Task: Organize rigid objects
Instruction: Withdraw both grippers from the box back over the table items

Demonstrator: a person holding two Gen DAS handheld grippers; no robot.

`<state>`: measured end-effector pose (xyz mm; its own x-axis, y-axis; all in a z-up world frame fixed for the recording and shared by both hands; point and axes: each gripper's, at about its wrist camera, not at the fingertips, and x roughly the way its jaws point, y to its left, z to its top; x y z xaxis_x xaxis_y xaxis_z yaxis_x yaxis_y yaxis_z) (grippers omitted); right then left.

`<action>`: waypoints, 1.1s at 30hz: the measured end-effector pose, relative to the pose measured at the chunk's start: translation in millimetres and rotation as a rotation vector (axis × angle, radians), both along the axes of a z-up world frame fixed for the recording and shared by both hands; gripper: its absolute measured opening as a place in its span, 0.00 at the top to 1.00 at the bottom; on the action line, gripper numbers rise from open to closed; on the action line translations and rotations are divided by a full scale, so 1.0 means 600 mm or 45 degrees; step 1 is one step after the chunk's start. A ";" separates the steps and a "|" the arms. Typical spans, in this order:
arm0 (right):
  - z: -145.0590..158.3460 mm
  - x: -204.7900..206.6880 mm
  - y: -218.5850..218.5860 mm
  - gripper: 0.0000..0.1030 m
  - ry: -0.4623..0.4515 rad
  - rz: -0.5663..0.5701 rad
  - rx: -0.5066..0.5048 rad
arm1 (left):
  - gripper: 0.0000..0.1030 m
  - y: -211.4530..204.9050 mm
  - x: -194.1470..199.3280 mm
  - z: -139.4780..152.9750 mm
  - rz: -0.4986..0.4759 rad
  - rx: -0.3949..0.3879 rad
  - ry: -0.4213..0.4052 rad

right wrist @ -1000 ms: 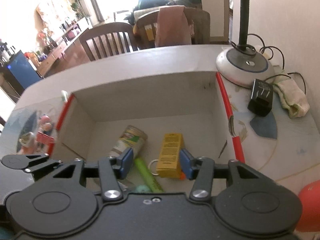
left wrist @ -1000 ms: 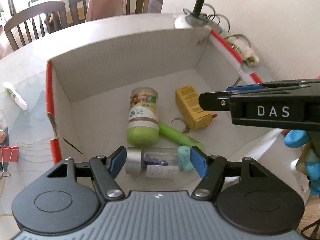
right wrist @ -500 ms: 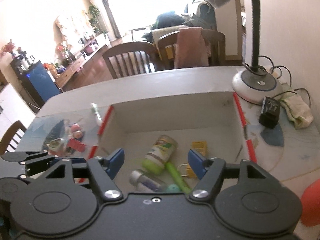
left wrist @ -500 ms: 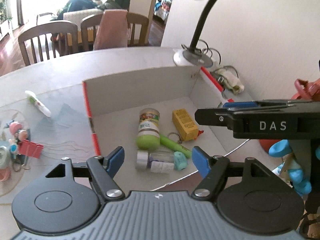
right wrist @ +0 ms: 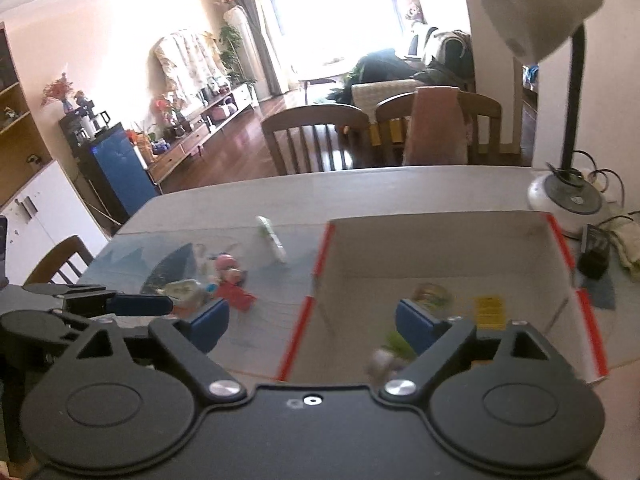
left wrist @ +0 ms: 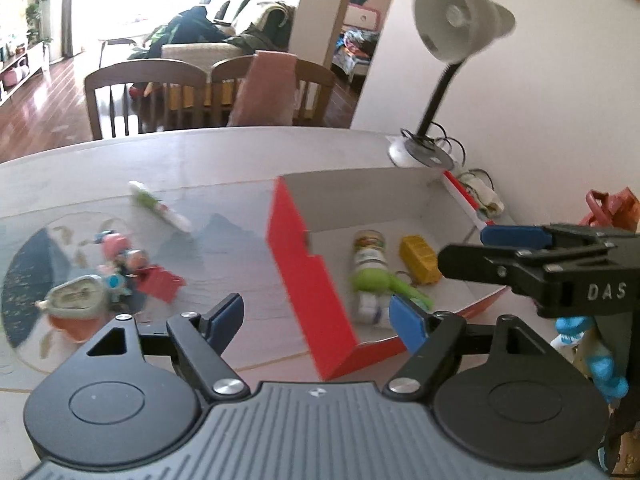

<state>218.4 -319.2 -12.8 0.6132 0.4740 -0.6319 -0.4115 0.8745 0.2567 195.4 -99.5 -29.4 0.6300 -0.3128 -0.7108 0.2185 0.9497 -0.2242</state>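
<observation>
A red-and-white cardboard box (left wrist: 304,264) stands on the table and holds a green-capped jar (left wrist: 370,264), a yellow packet (left wrist: 418,258), a green pen and a small clear bottle. The box (right wrist: 440,240) also shows in the right wrist view. My left gripper (left wrist: 316,318) is open and empty, raised near the box's front left corner. My right gripper (right wrist: 312,320) is open and empty above the box's left wall. Loose on the table to the left lie a white-green tube (left wrist: 160,206), a red binder clip (left wrist: 158,282), small toy figures (left wrist: 120,250) and a small pot (left wrist: 74,308).
A desk lamp (left wrist: 448,44) stands at the back right, with cables, a black adapter (right wrist: 596,254) and a cloth beside the box. Blue toys (left wrist: 588,344) sit at the right. Wooden chairs (left wrist: 144,96) stand behind the table.
Both grippers have pulled back and risen away from the box interior, and swung left. More of the table and the loose items on the left has come into view.
</observation>
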 end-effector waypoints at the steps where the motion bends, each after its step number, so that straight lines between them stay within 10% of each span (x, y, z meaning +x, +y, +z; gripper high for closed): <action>1: 0.001 -0.004 0.010 0.09 -0.006 0.002 0.006 | 0.21 0.017 -0.003 0.002 0.006 -0.011 -0.002; 20: -0.031 -0.018 0.230 0.06 0.018 0.059 -0.080 | 0.00 0.299 -0.010 -0.028 0.131 -0.055 -0.014; 33: -0.116 0.057 0.350 0.13 -0.050 0.136 -0.405 | 0.00 0.391 0.064 -0.143 0.253 -0.057 0.038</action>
